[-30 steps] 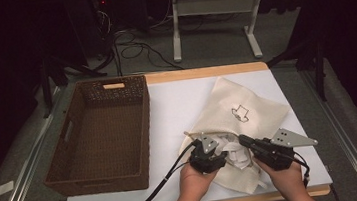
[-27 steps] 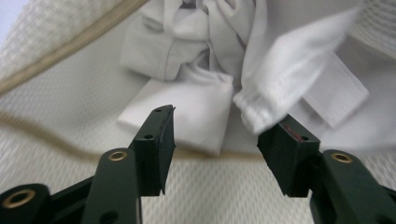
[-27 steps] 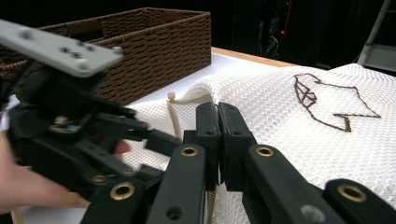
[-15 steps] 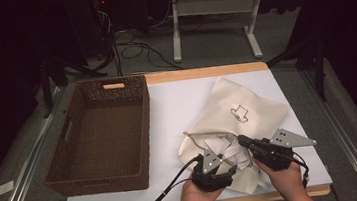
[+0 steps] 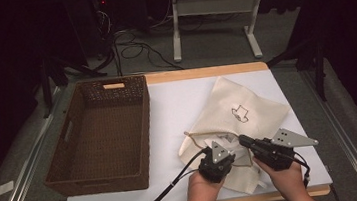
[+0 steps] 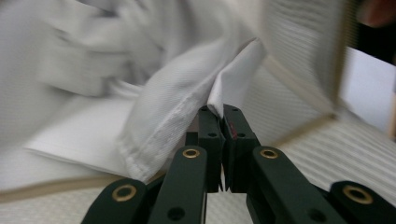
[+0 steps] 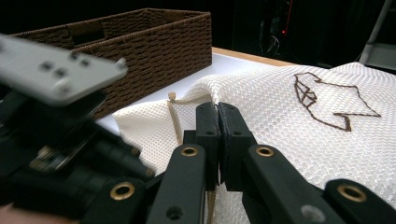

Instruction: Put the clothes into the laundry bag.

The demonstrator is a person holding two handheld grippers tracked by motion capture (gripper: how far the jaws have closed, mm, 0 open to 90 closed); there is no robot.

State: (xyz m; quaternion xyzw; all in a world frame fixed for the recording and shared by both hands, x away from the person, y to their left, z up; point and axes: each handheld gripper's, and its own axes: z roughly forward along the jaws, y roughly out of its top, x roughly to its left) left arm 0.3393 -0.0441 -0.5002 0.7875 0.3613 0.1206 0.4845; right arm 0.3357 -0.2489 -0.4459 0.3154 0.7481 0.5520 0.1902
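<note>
At the near edge of the white-topped table (image 5: 177,105), the person's two hands come in from below, each with a black two-jaw gripper. The left gripper (image 6: 219,109) has just been closing, and its jaws are now pinched together on a fold of smooth white cloth (image 6: 177,100) (a hemmed edge runs down beside the jaws) that spills from the mouth of the cream mesh drawstring bag (image 5: 240,111). From above, this left gripper (image 5: 220,149) sits over the bag's rumpled near end.

Just beside it, the right gripper (image 7: 218,112) has its jaws pressed tight as well, clamped on the bag's cream mesh at a ridge of the fabric; a tan drawstring cord (image 7: 175,119) hangs next to them. In the high view the right gripper (image 5: 243,140) points left toward the bag's opening, touching it.

The bag lies on the right half of the table, its near end bunched under the grippers and its far part spread flat, with a small brown outline emblem (image 5: 239,113) on top.

Farther left, apart from the bag, stands a dark brown woven rectangular basket (image 5: 115,94) with handle cut-outs. Beyond the table, cables and a grey metal stand (image 5: 212,11) rest on the dim floor.
</note>
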